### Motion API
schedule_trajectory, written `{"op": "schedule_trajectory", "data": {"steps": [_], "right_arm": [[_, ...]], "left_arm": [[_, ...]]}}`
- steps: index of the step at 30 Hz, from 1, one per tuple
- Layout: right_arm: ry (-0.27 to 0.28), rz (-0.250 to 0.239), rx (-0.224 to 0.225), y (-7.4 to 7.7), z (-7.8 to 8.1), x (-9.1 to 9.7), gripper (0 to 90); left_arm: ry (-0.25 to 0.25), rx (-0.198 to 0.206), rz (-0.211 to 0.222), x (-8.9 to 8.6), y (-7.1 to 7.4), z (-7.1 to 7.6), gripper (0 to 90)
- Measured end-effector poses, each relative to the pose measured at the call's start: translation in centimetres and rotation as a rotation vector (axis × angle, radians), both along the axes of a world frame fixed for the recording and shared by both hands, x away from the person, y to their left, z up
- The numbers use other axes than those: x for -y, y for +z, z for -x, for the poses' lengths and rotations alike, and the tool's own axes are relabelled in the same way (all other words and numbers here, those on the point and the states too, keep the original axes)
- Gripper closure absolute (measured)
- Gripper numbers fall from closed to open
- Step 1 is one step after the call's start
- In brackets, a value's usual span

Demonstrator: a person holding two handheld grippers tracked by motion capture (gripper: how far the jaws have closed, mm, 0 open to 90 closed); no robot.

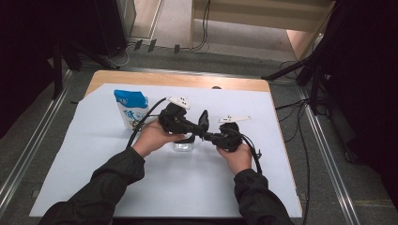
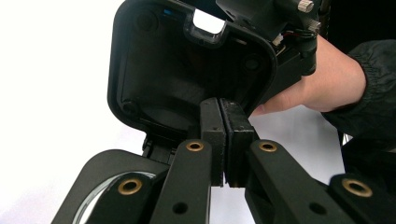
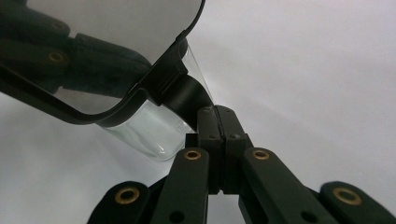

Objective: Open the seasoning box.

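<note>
**Two closed grippers meet over a clear glass container**

A person at a white-covered table (image 1: 94, 187) holds a gripper in each hand. The left gripper (image 1: 202, 127) and right gripper (image 1: 210, 136) nearly touch tip to tip at mid-table, each with jaws pressed together on nothing. A clear glass container (image 1: 183, 146) sits just beneath them, a black lid (image 3: 116, 105) tilted against its rim. A blue-and-white pouch (image 1: 131, 107) stands upright behind, to the left. The risk: crowded grippers may knock the lid away or tip the glass.
</note>
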State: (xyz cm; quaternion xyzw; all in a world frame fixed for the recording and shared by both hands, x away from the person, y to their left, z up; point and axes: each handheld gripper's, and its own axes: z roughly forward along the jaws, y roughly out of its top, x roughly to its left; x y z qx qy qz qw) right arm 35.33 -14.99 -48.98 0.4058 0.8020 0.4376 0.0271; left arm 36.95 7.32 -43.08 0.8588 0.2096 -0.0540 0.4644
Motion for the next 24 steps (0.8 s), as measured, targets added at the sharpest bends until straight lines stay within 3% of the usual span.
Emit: {"op": "schedule_trajectory", "data": {"steps": [11,16,21,24], "right_arm": [[-0.013,0.000,0.004,-0.1,-0.2,-0.1,90.0],[0.006,-0.002,0.021,0.1,-0.1,-0.2,90.0],[0.004,-0.011,0.036,0.5,-0.1,0.1,89.5],[0.005,-0.015,0.025,0.6,-0.3,0.6,82.6]], "left_arm": [[0.018,-0.012,0.015,0.2,-0.3,-0.3,88.6],[0.024,-0.021,0.012,-0.3,-0.3,-0.2,86.4],[0.053,-0.035,-0.013,-0.9,-0.2,-0.2,69.4],[0.067,-0.037,-0.021,-1.5,-0.2,-0.1,58.8]]}}
